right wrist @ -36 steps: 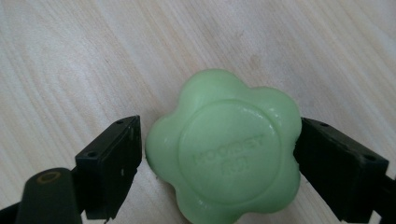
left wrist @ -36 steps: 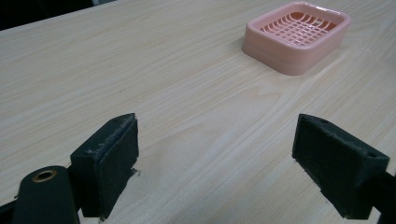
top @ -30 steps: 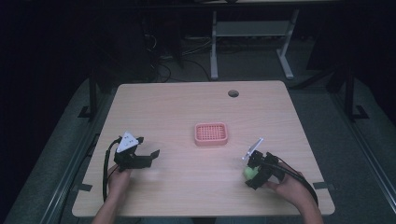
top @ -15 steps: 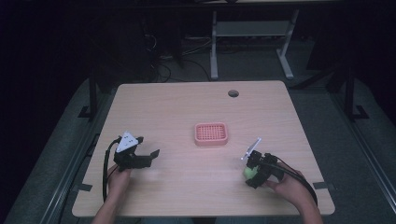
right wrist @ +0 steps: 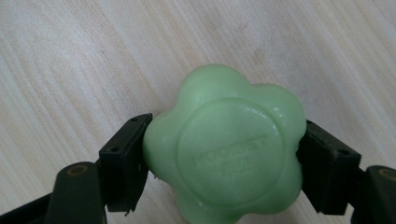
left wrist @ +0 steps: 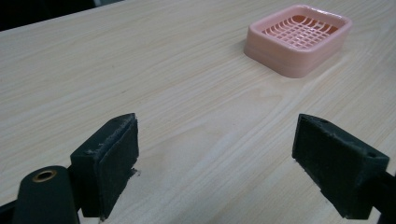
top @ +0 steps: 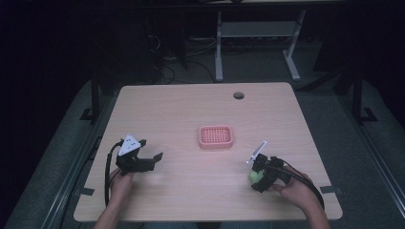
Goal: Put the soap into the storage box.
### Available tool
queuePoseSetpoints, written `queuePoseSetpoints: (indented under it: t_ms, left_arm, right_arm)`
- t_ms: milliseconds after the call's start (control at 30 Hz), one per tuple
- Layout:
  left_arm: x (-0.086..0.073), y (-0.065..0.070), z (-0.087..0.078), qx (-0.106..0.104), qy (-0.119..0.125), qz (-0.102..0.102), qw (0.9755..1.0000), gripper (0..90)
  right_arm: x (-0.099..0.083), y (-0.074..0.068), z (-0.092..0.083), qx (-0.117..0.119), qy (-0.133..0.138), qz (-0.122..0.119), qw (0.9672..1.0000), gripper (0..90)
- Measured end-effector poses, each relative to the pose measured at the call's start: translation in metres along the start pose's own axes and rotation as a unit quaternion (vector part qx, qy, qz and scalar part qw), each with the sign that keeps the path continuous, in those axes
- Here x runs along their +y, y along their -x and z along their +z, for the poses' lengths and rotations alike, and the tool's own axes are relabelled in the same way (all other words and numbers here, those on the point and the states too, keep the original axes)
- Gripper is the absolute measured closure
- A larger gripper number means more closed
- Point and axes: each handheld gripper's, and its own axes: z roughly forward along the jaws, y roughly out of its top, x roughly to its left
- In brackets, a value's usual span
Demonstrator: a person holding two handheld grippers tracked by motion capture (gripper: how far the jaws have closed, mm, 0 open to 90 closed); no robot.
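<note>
We are gripping a green flower-shaped soap [right wrist: 224,149] with the right gripper [top: 261,175], its two black jaws pressing on opposite sides of the bar so that the lobed edges sit against the pads [right wrist: 125,161] and the flat stamped face is turning toward the gripper's own camera. In the high view the soap [top: 254,176] is sitting low over the near right part of the table [top: 191,114], and we cannot tell whether it is touching the wood or is just lifted off it. We are taking it across its width, likely because a squeeze on the rounded sides gives a steadier hold than one on the slick flat faces. The pink soap dish [top: 216,137] is resting near the middle of the table, well apart from the soap and ahead and to the left of it; its slatted floor is bare, so we judge it to be the place the bar is meant for. We are keeping the left gripper [top: 143,161] low over the near left part of the table, jaws spread wide with nothing between them, pointing toward the dish [left wrist: 299,39], probably so it is waiting out of the way yet ready to steady the dish if it slides.
</note>
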Motion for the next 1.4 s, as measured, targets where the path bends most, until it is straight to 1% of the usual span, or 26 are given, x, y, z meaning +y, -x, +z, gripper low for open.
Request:
queuePoseSetpoints:
  t_ms: [33,100,300,367,500,567,700,800,833,933,967,1133,1167,1400]
  left_arm:
    - [0.0,0.0,0.0,0.0,-0.001,0.0,1.0,14.3]
    - [0.0,-0.001,0.0,-0.001,0.0,-0.001,1.0,14.3]
    - [0.0,-0.001,-0.001,0.001,0.001,0.0,1.0,14.3]
    - [0.0,-0.001,-0.001,0.001,0.001,0.0,1.0,14.3]
    - [0.0,-0.001,-0.001,0.001,0.001,-0.001,1.0,14.3]
    - [0.0,-0.001,-0.001,0.0,0.002,-0.001,1.0,14.3]
    - [0.0,-0.001,-0.001,0.001,0.001,-0.002,1.0,14.3]
    - [0.0,-0.001,-0.001,0.002,0.002,-0.002,1.0,14.3]
    - [0.0,-0.001,-0.001,0.002,0.003,-0.002,1.0,14.3]
    - [0.0,-0.001,-0.002,0.002,0.002,-0.005,1.0,14.3]
    - [0.0,-0.001,-0.002,0.002,0.002,-0.005,1.0,14.3]
    - [0.0,-0.002,-0.001,0.003,0.004,-0.005,1.0,14.3]
    - [0.0,-0.002,-0.001,0.002,0.005,-0.007,1.0,14.3]
    - [0.0,-0.002,-0.001,0.002,0.006,-0.011,0.9999,14.3]
  right_arm:
    - [0.0,0.0,0.0,0.001,0.0,0.0,1.0,25.8]
    - [0.0,-0.001,0.0,-0.002,0.002,-0.007,1.0,25.9]
    - [0.0,-0.003,-0.001,-0.007,0.005,-0.01,0.9999,25.9]
    - [0.0,-0.002,-0.003,-0.006,0.008,-0.01,0.9999,25.9]
    - [0.002,-0.002,-0.008,-0.014,0.007,-0.014,0.9998,25.9]
    - [0.004,-0.001,-0.011,-0.016,0.012,-0.016,0.9997,25.9]
    - [0.01,0.002,-0.017,-0.01,0.021,-0.014,0.9996,25.9]
    - [0.012,0.004,-0.019,-0.012,0.023,-0.017,0.9995,25.9]
    - [0.015,0.005,-0.021,-0.01,0.029,-0.016,0.9994,25.9]
    - [0.019,0.007,-0.024,-0.009,0.033,-0.015,0.9993,25.9]
    - [0.023,0.008,-0.027,-0.006,0.037,-0.017,0.9991,25.9]
    - [0.03,0.011,-0.03,-0.008,0.04,-0.018,0.999,25.9]
    - [0.033,0.014,-0.031,-0.002,0.045,-0.014,0.9989,25.9]
    - [0.041,0.02,-0.034,0.001,0.051,-0.014,0.9986,25.9]
